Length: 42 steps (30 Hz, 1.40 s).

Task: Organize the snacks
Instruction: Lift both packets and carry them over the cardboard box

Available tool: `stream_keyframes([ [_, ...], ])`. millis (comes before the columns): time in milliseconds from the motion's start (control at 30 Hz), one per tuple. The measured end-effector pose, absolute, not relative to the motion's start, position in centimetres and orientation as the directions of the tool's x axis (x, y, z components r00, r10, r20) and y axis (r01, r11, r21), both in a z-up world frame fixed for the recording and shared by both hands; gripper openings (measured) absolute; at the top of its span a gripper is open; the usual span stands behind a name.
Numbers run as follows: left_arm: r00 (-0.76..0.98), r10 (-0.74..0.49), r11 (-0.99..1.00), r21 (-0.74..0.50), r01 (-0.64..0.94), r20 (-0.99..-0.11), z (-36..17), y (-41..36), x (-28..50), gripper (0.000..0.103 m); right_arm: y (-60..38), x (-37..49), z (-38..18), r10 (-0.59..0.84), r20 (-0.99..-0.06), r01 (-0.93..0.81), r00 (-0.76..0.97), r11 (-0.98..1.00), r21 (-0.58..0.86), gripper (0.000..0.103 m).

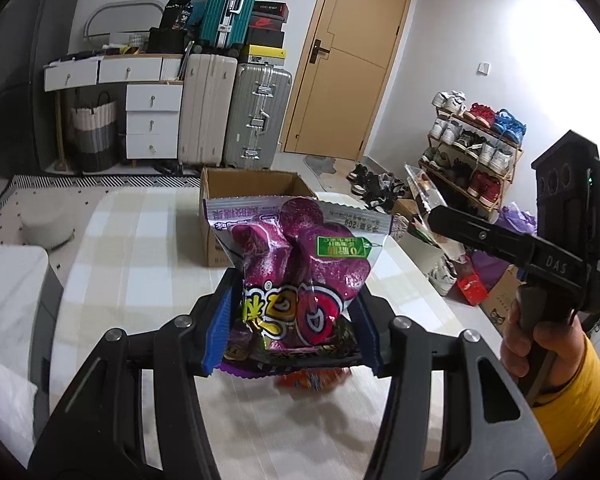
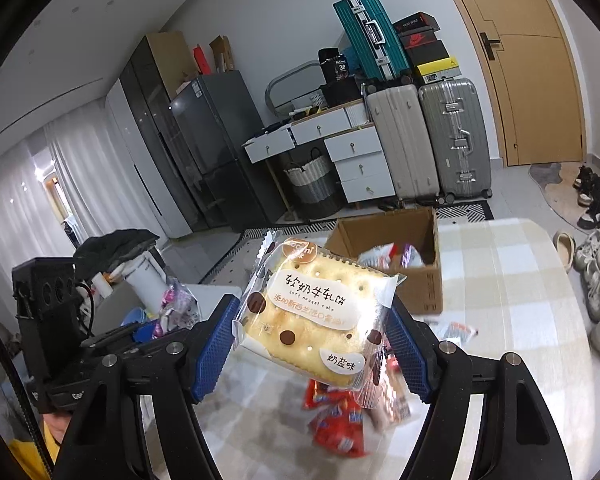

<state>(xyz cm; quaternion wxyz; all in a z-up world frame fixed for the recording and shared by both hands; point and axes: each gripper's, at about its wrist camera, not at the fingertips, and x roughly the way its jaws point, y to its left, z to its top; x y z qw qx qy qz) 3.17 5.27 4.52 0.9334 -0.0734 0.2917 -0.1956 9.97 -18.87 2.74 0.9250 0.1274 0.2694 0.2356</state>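
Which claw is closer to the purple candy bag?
Left. The left gripper has its jaws shut on the purple candy bag. The right gripper is off to the side, shut on a nougat cake packet.

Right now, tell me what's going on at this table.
A person is sorting snacks with a gripper in each hand. The left gripper is shut on a purple candy bag, the right gripper on a wrapped nougat cake, both held above the checked table. An open cardboard box at the far end already holds some packets. More red packets lie on the table below.
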Motion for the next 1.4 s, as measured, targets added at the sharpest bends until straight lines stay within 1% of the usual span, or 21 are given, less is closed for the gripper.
stream_keyframes([
  [233,0.765,-0.395,0.918,-0.257,0.303,-0.509,6.9,3.8,7.2,0.05,-19.4,14.1,5.9,0.516,-0.397,-0.386,0.759,0.847,0.365,0.073],
  [367,0.762,-0.378,0.925,-0.241,0.293,-0.527,7.8,2.8,10.6,0.05,-19.6,17.2,7.2,0.519,-0.399,-0.384,0.756,0.845,0.372,0.073],
  [467,0.751,-0.362,0.932,-0.234,0.278,-0.552,8.2,2.6,13.5,0.05,-19.6,19.9,7.4,0.49,-0.416,-0.363,0.766,0.864,0.349,0.073],
  [600,0.74,-0.346,0.938,-0.225,0.264,-0.577,8.4,2.5,16.9,0.05,-19.6,23.0,6.8,0.493,-0.444,-0.354,0.748,0.863,0.361,0.073],
  [800,0.743,-0.288,0.957,-0.165,0.237,-0.605,8.6,1.1,23.4,0.05,-18.9,27.0,5.2,0.498,-0.486,-0.351,0.718,0.862,0.365,0.073],
  [1100,0.69,-0.29,0.957,-0.177,0.232,-0.663,5.4,-0.9,32.6,0.05,-18.2,31.4,2.3,0.494,-0.536,-0.341,0.684,0.867,0.363,0.073],
  [1400,0.596,-0.307,0.952,-0.231,0.203,-0.742,-0.6,-2.8,41.8,0.05,-17.6,35.1,-1.8,0.469,-0.613,-0.305,0.636,0.882,0.359,0.073],
])
